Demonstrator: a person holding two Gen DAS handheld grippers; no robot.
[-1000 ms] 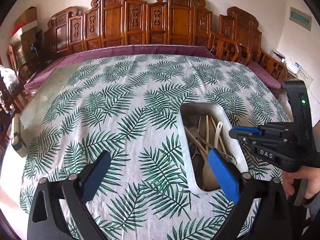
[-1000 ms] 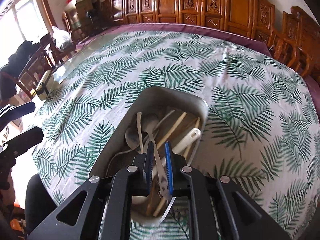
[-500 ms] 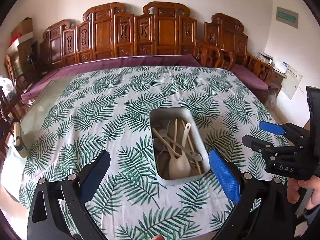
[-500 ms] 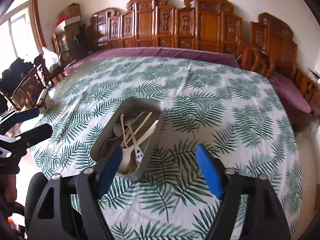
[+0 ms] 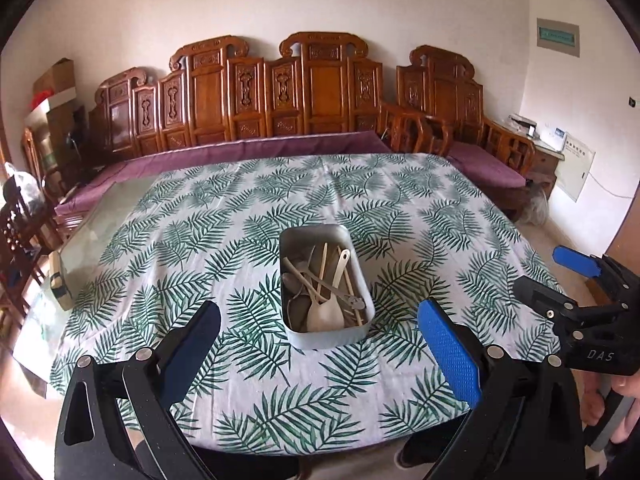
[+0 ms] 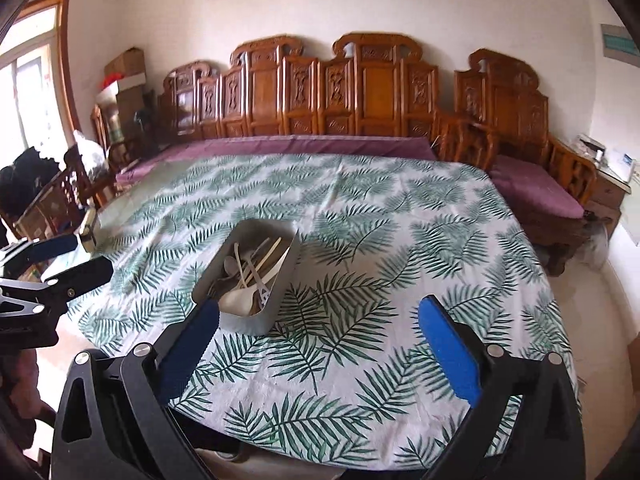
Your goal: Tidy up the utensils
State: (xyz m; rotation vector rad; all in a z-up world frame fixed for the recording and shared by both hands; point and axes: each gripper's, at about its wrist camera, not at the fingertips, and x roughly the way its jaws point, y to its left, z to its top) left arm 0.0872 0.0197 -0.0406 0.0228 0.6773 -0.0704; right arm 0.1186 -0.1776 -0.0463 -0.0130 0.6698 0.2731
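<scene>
Two grippers hang back near the table's near edge, both with jaws spread wide and nothing between them: the left gripper and the right gripper, whose jaws have just been opening. All the utensils I can see, pale wooden spoons, chopsticks and a metal fork, lie jumbled in the grey rounded-rectangle metal tin, which stands on the leaf-print tablecloth near the middle of the table, somewhat toward the near side.

What might go wrong, I'd judge: the pieces cross one another, so lifting one could drag its neighbours out or tip the light tin. A tug on the loose cloth would shift everything.

Room is generous: bare cloth left, right and beyond the tin. The carved wooden bench stands well apart at the far side.
</scene>
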